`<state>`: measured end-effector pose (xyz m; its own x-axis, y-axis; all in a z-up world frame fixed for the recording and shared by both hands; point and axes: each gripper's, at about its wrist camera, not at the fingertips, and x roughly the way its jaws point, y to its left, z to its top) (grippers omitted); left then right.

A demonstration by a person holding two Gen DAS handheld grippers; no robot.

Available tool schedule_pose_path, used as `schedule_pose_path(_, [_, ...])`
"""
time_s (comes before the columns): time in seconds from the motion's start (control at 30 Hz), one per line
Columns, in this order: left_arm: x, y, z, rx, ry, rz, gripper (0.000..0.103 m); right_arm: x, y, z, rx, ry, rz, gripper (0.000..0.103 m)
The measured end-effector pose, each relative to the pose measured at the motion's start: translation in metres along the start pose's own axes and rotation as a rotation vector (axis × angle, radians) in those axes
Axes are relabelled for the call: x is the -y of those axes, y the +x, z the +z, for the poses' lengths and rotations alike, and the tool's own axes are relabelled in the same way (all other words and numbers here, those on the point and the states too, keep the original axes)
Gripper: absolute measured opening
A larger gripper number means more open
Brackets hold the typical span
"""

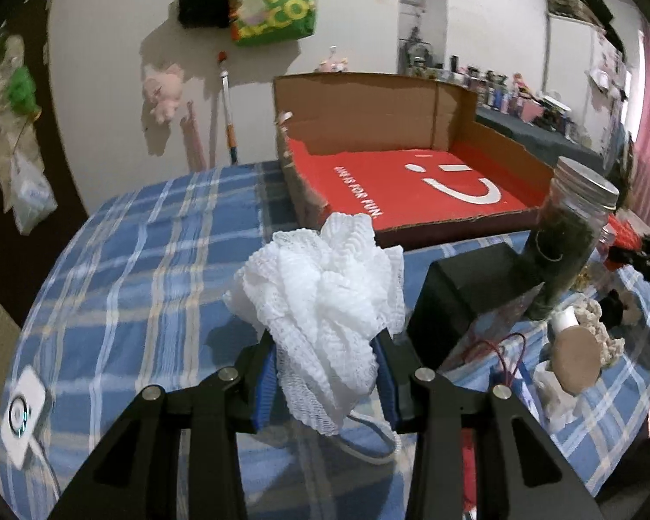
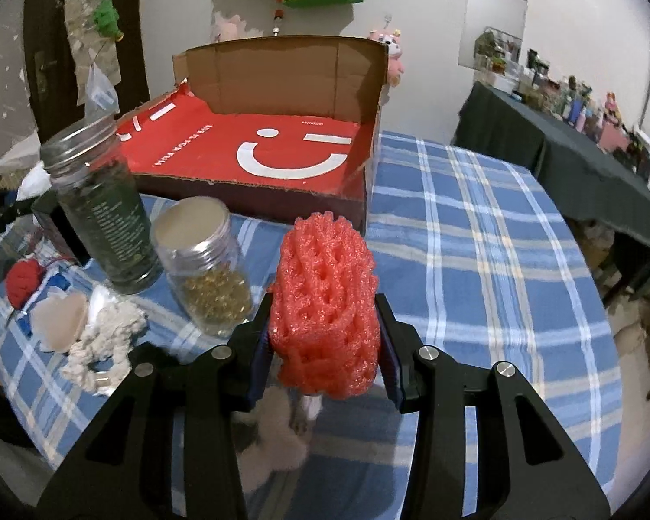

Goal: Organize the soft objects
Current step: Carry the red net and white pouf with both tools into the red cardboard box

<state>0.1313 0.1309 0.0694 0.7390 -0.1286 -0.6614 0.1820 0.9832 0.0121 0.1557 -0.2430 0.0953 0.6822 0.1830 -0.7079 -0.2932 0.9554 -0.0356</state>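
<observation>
**Both grippers loaded, box waiting ahead**

The left gripper [image 1: 327,372] is closed on a white mesh bath pouf [image 1: 320,303], its blue pads [image 1: 265,383] pressing into the lower folds while the bulk of the puff billows up and forward at 12 o'clock; a cord loop hangs below the fingers. The right gripper [image 2: 323,346] is likewise closed, partway, on a red foam net sleeve [image 2: 325,307], which stands upright between the fingers and is squeezed near its lower half.

Both soft things appear to be held clear of the blue plaid tablecloth [image 2: 476,238]. The open cardboard box [image 1: 411,99] with the red smiley floor lies at about 1 o'clock from the left gripper and at 11 to 12 o'clock from the right, and nothing shows inside it.

By my reading the pick-up is done and the carry to the box is the step in hand. The next move calls for lifting each load over the low front wall and opening the jaws above the red floor. The tall dark jar [image 2: 104,216] and the shorter jar of yellow beads [image 2: 203,260] stand at 10 o'clock of the right gripper, so it should travel straight ahead to avoid clipping them.
</observation>
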Motion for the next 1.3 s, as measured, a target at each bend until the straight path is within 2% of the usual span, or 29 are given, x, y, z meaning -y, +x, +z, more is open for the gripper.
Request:
schedule_pose_path(0.23, [0.009, 0.007, 0.014, 0.033, 0.124, -0.001, 0.041, 0.003, 0.006, 0.013, 0.02, -0.043, 0.032, 0.04])
schedule_pose_path(0.5, [0.007, 0.011, 0.034, 0.067, 0.187, -0.062, 0.041, 0.004, 0.011, 0.034, 0.046, -0.099, 0.096, 0.04])
schedule_pose_path(0.77, [0.019, 0.007, 0.062, 0.108, 0.252, -0.132, 0.041, 0.0, 0.017, 0.068, 0.053, -0.124, 0.221, 0.04])
schedule_pose_path(0.9, [0.028, 0.012, 0.087, 0.115, 0.249, -0.17, 0.041, -0.005, 0.025, 0.094, 0.051, -0.126, 0.269, 0.04])
schedule_pose_path(1.07, [0.043, 0.03, 0.122, 0.086, 0.213, -0.223, 0.041, -0.015, 0.042, 0.134, 0.029, -0.105, 0.328, 0.04])
schedule_pose_path(1.3, [0.065, 0.077, 0.173, -0.021, 0.145, -0.265, 0.041, -0.021, 0.093, 0.195, -0.055, -0.03, 0.377, 0.04])
